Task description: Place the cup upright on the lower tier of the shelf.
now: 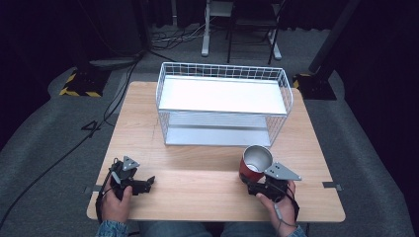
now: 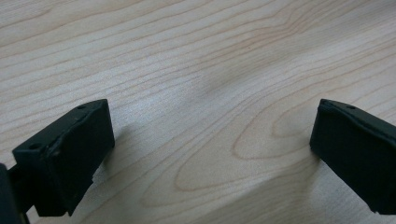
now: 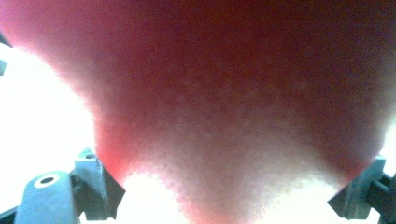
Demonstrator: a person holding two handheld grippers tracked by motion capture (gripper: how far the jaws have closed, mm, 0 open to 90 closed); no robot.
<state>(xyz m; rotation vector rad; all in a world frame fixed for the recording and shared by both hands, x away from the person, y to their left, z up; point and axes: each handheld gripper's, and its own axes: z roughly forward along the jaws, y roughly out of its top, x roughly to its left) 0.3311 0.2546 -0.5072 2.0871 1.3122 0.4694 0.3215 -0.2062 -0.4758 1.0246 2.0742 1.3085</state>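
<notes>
High view: red cup [image 1: 253, 165], silvery inside, tilted — between right gripper [image 1: 256, 181] jaws; left gripper [image 1: 146, 183] jaws apart.

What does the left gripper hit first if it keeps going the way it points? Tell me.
Probably the wooden table: the left gripper looks down onto bare wood between its open jaws. In the high view it aims right, toward the red cup, which stands well off.

In the right gripper view the red cup [image 3: 224, 93] sits so close to the lens that it is a blur, its rim and base cut off by the edges. In the high view the right gripper [image 1: 253, 183] hides the cup's lower side, so the jaws' contact cannot be made out. The person's forearms are cut off at the bottom edge.
</notes>
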